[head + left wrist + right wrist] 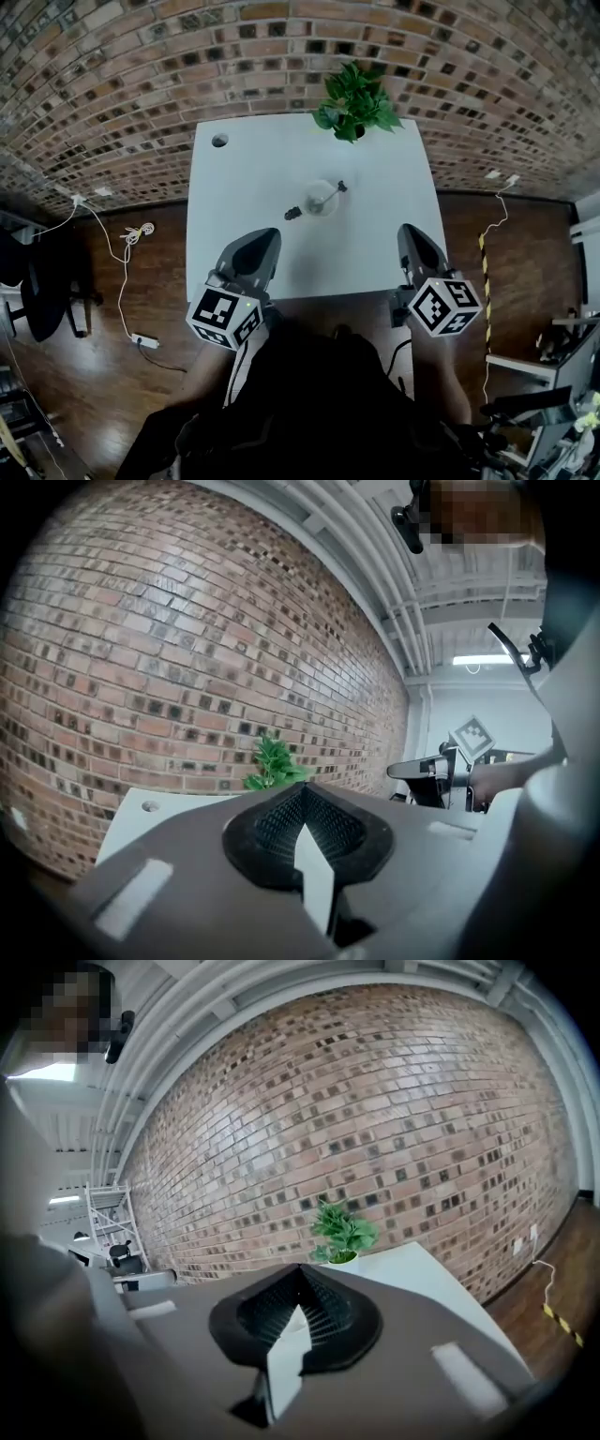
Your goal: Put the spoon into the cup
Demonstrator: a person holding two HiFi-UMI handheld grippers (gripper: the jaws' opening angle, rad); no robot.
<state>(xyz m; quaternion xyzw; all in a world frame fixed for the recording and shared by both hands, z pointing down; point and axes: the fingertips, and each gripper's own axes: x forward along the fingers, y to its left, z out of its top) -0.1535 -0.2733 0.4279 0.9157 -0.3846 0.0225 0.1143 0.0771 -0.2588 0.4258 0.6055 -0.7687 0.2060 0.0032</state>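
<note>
The spoon (332, 192) sits in the cup (317, 204) at the middle of the table (394, 253), its handle leaning toward the plant (356, 98). The left gripper (267, 234) and right gripper (408, 231) hover over the near edge, each with its 2 jaws clenched together, empty.

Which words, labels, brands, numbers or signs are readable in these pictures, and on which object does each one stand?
No readable text anywhere.
The only signs are black-and-white square markers, without letters or digits: on the left cube of the left gripper and the right cube of the right gripper.
</note>
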